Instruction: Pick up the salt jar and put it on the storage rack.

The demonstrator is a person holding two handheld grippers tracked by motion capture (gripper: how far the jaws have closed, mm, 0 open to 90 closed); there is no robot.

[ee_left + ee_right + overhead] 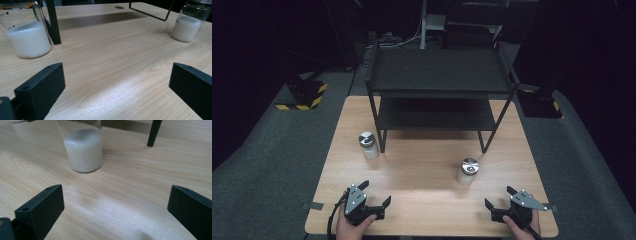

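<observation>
Jars first: two small glass ones with metal lids, each part-filled with white grainy stuff, standing upright on the desk [422,185]. The left jar [369,145] sits just beside the front left leg of the black two-tier shelf rack [439,85], and the right jar [468,172] stands out in the open, a bit in front of the rack and well apart from the first. Spaced like that, each one lines up with its own hand, so neither arm should have to cross over.

Both grippers rest low at the near edge of the desk. The left gripper [376,193] has its jaws spread wide with nothing between them, and in the left gripper view it faces bare wood between the two jars. The right gripper [499,196] is just as wide open and empty; in the right gripper view the nearer jar sits ahead and a bit off to the side of the gap.

My guess is the jars are headed for the rack's shelves, and the wide jaws are there to fit around the glass.
</observation>
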